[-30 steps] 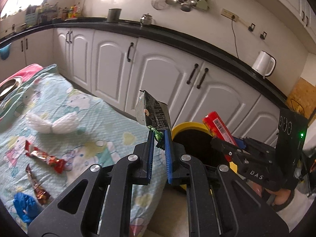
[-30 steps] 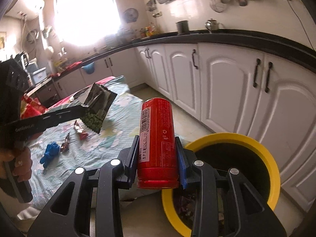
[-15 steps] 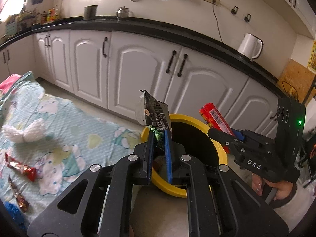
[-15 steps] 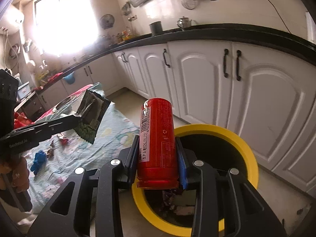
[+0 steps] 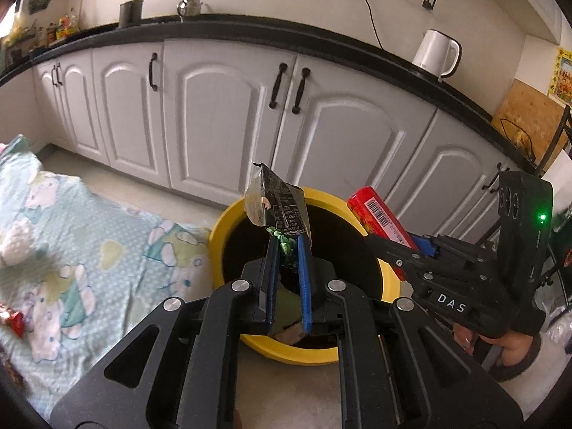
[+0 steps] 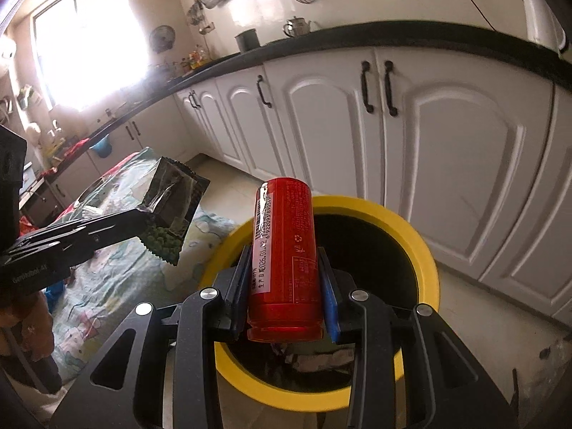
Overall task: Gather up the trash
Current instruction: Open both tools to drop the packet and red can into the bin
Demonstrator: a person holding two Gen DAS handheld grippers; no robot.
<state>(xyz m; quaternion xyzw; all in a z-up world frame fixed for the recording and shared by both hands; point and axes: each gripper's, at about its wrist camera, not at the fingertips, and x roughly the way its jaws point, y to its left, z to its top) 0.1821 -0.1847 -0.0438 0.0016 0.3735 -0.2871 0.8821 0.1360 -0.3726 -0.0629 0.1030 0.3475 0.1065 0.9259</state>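
Observation:
My left gripper [image 5: 286, 246] is shut on a dark snack wrapper [image 5: 277, 205] with green peas printed on it, held upright over the yellow-rimmed bin [image 5: 228, 214]. My right gripper [image 6: 284, 250] is shut on a red can [image 6: 284, 250], upright between the blue pads above the same bin [image 6: 418, 246]. In the left wrist view the right gripper [image 5: 397, 236] and its red can [image 5: 379, 214] hang over the bin's right rim. In the right wrist view the left gripper [image 6: 143, 221] holds the wrapper [image 6: 171, 207] left of the bin. Trash lies on the bin's bottom.
A table under a light blue cartoon cloth [image 5: 89, 250] stands left of the bin, with a red wrapper [image 5: 12, 321] at its edge. White cabinet doors [image 5: 221, 125] under a black counter run behind the bin. A white kettle [image 5: 436, 53] stands on the counter.
Both grippers have swung from the table side toward the bin and sunk a little. The bin now sits right under the wrapper and the can. Both grips are unchanged.

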